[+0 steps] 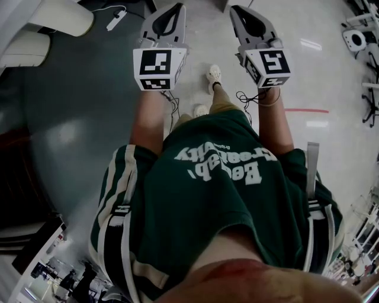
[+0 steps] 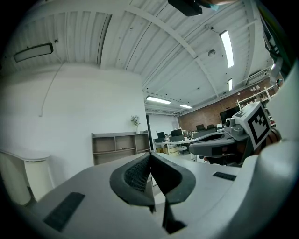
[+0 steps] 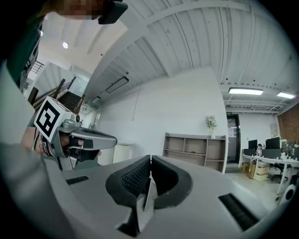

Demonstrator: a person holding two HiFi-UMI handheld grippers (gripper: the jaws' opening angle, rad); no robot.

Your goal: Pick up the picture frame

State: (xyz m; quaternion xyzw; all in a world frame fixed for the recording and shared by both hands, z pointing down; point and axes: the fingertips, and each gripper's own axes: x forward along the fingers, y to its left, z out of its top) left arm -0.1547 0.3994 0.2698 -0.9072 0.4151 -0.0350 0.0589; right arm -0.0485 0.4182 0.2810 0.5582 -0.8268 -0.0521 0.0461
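No picture frame shows in any view. In the head view my left gripper (image 1: pixel 175 8) and right gripper (image 1: pixel 237 9) are held side by side in front of the person's green shirt, above the floor. In the left gripper view the left gripper (image 2: pixel 150 157) has its black pads pressed together with nothing between them, and the right gripper (image 2: pixel 218 143) hangs level to its right. In the right gripper view the right gripper (image 3: pixel 150 161) is also shut and empty, with the left gripper (image 3: pixel 88 139) to its left.
A wooden shelf unit (image 2: pixel 119 145) stands against the white wall ahead, with a small plant (image 3: pixel 210 123) on top. Desks with monitors (image 2: pixel 180 136) fill the room to the right. The person's shoes (image 1: pixel 214 74) stand on a glossy floor with a red line (image 1: pixel 308 110).
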